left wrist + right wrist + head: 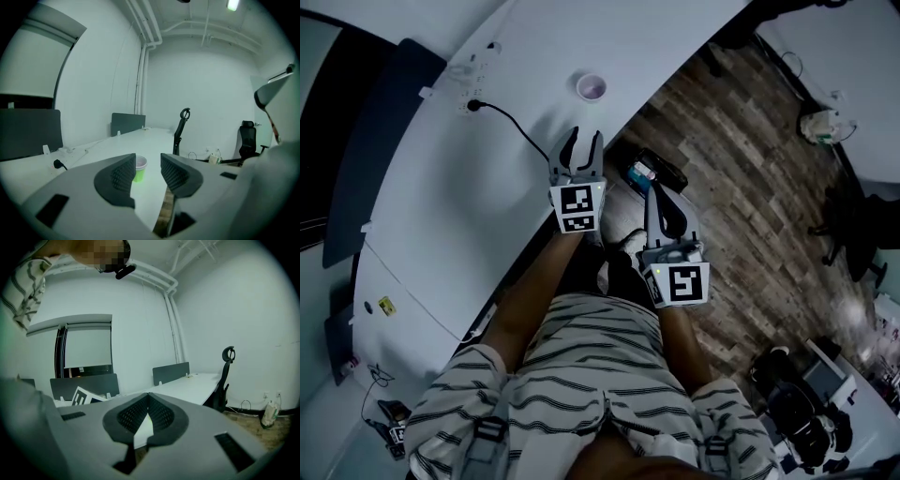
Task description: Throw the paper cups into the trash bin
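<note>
Left gripper [582, 142] hangs over the edge of the white worktop [441, 216] with its jaws apart and nothing between the pads; you can see the gap plainly in its own view [146, 169]. The paper cup [592, 87] stands upright on the worktop at roughly 12 o'clock from that gripper, near but clearly not touching. In the left gripper view the cup [140, 171] shows through the gap, tucked against the left jaw's edge, with a green body and a pale rim. Right gripper [660, 208] sits at about 4 o'clock from the left one, out over the wood-look floor [750, 178], and its jaws are together at the tips with nothing pinched [148, 403]. A black cable [514, 125] runs across the worktop at around 10 o'clock from the left gripper, up to a plug beside a white power strip [472, 75]. There's a dark thing with something blue on the floor [654, 172] between the two grippers, can't tell what it is. Person's striped shorts [581, 375] fill the bottom of the head view.
</note>
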Action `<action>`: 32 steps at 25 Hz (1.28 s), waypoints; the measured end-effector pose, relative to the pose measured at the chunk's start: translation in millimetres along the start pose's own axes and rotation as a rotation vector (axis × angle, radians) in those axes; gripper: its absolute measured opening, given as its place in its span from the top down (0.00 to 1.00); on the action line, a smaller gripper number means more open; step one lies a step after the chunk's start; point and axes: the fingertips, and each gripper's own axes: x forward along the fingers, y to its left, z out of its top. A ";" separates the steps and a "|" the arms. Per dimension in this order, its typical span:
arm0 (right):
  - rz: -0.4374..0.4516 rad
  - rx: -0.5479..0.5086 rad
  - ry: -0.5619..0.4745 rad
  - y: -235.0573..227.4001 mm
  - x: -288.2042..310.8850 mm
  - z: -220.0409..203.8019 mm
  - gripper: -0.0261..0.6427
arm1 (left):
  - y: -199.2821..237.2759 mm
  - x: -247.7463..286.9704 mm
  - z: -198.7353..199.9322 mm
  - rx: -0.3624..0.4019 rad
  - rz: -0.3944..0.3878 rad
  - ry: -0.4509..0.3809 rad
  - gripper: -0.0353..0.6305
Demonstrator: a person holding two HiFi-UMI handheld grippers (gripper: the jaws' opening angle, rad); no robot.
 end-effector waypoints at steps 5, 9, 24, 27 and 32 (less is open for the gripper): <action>-0.016 -0.005 0.012 -11.9 9.8 -10.0 0.95 | 4.2 30.0 -24.4 -0.021 0.016 0.041 0.63; -0.034 0.006 0.017 -20.7 13.8 -15.4 0.95 | 9.5 52.6 -43.5 -0.021 0.026 0.076 0.58; -0.044 0.031 0.074 -26.4 12.0 -48.6 0.95 | 33.4 121.9 -77.7 0.005 0.063 0.151 0.50; -0.050 0.033 0.080 -27.6 12.1 -53.2 0.95 | 35.9 130.9 -83.8 0.006 0.061 0.165 0.49; -0.058 0.033 0.092 -29.2 12.0 -60.8 0.95 | 38.4 144.1 -92.8 0.017 0.055 0.179 0.49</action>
